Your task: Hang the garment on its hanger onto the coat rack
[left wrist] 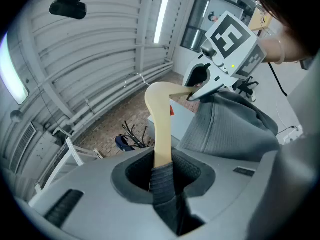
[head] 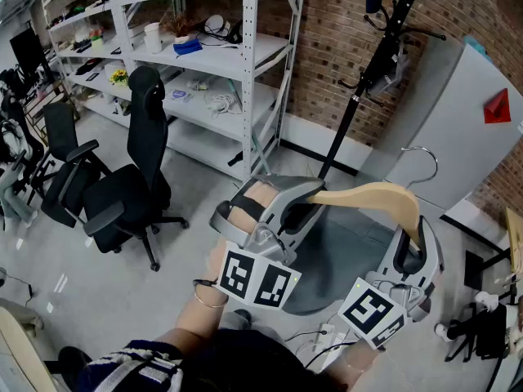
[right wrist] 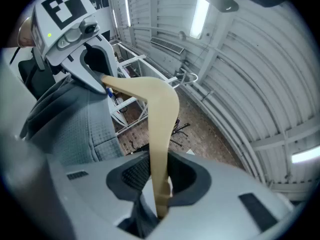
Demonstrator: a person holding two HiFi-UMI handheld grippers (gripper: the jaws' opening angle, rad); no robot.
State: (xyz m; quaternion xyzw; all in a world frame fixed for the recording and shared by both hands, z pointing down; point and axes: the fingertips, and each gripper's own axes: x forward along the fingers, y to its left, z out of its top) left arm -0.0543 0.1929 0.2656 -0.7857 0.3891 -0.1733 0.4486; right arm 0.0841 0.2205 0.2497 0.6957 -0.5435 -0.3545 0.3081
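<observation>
A light wooden hanger with a metal hook is held up level between both grippers. A grey garment drapes from it. My left gripper is shut on the hanger's left arm, with grey fabric pinched in alongside the wood. My right gripper is shut on the hanger's right arm. The black coat rack stands ahead by the brick wall, beyond the hanger and apart from it. The garment hangs to the side in both gripper views.
A black office chair stands at the left. White metal shelving with small items runs along the back. A grey cabinet stands right of the rack. Cables and a power strip lie on the floor near my feet.
</observation>
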